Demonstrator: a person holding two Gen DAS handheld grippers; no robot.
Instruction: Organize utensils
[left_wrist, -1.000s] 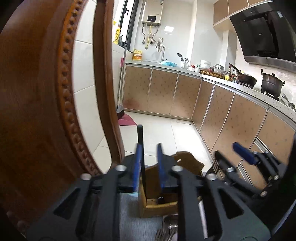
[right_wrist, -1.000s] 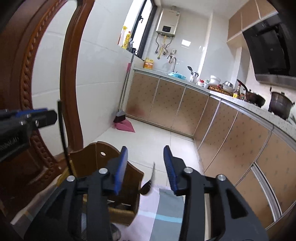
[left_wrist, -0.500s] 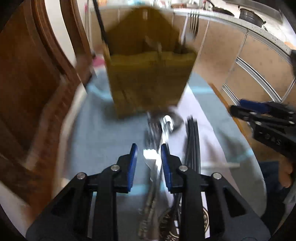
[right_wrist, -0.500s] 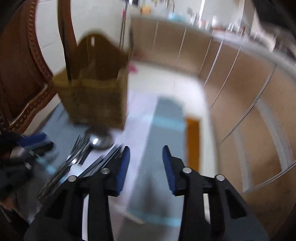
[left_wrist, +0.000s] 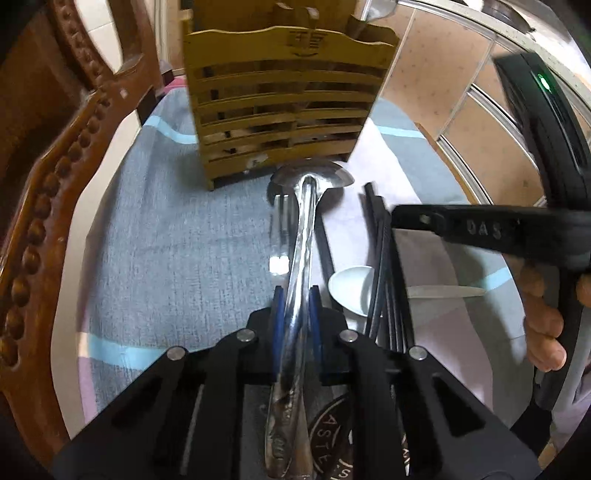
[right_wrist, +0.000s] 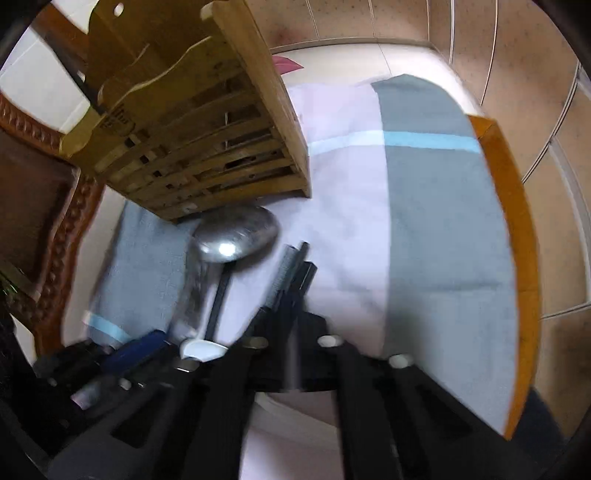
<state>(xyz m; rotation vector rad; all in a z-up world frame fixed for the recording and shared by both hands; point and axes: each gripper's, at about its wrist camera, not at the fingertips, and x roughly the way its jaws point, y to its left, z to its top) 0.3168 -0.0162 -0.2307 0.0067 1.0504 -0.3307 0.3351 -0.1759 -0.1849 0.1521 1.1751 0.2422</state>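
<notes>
Left wrist view only: left gripper (left_wrist: 295, 308), jaws just closing, clamped on ladle (left_wrist: 301, 258) handle; long axis runs from the jaws toward wooden holder (left_wrist: 284, 99), bowl at its base. Right view blurred: right gripper (right_wrist: 291, 332) closed, apparently on black chopsticks (right_wrist: 291, 273). Cloth (right_wrist: 443, 229) right is free up to the table edge.

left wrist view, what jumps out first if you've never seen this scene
A big steel ladle runs up the middle of the cloth, its handle pinched between the left gripper's blue pads, which have just been closing, and its bowl lies at the foot of the slatted wooden utensil holder. To its right lies a bundle of black chopsticks, with the right gripper over them.
</notes>
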